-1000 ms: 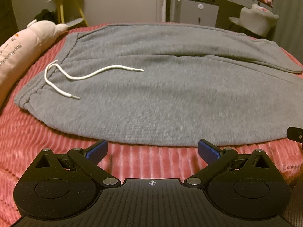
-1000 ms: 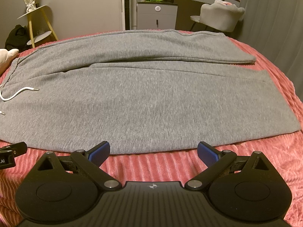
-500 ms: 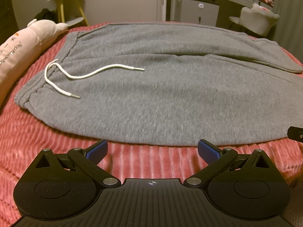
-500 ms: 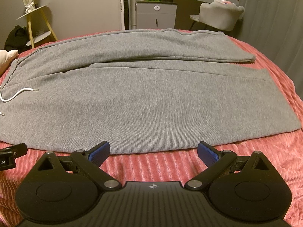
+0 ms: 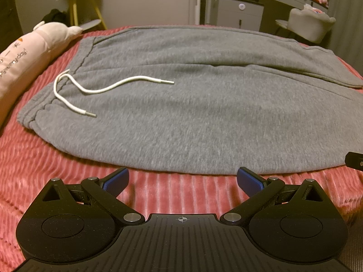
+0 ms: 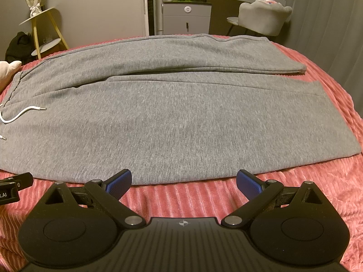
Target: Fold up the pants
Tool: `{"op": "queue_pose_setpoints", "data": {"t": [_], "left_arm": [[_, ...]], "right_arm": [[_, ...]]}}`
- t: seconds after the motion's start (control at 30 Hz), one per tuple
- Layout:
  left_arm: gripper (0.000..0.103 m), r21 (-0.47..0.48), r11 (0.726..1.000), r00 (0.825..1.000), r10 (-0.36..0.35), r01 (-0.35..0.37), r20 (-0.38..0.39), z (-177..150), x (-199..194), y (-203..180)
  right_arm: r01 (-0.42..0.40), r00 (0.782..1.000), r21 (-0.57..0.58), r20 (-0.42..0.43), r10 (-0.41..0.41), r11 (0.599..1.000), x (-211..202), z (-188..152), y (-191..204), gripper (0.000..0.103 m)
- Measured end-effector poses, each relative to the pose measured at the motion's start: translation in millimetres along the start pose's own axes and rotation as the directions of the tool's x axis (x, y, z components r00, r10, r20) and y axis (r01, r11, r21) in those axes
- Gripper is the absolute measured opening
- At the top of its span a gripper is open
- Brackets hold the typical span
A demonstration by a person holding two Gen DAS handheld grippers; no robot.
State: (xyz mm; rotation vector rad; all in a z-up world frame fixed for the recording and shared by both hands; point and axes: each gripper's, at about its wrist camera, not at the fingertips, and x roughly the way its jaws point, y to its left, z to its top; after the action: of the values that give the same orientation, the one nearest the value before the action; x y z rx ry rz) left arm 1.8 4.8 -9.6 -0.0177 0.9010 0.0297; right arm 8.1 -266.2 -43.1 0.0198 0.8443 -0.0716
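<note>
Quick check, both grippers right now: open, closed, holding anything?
Left gripper: open, holding nothing, just short of the pants' near edge.
Right gripper: open, holding nothing, at the near edge.

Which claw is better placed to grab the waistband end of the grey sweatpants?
Left. The left claw faces the waistband and white drawstring; the right claw faces the legs.

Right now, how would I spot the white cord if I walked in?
Find the pink ribbed bedspread with grey pants spread flat. Go to their gathered waistband end, beside the pink plush pillow. The drawstring loops there, the only white thing on the grey cloth.
</note>
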Motion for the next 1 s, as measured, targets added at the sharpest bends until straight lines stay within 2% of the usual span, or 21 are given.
{"op": "queue_pose_setpoints", "data": {"t": [1.0], "left_arm": [[0.103,-0.008,1.0,1.0,0.003,-0.003,-0.009,2.2,1.9,0.0]], "right_arm": [[-0.016,1.0,0.023,0.001,0.016,1.0,-0.9,1.3,-3.9,0.099]]}}
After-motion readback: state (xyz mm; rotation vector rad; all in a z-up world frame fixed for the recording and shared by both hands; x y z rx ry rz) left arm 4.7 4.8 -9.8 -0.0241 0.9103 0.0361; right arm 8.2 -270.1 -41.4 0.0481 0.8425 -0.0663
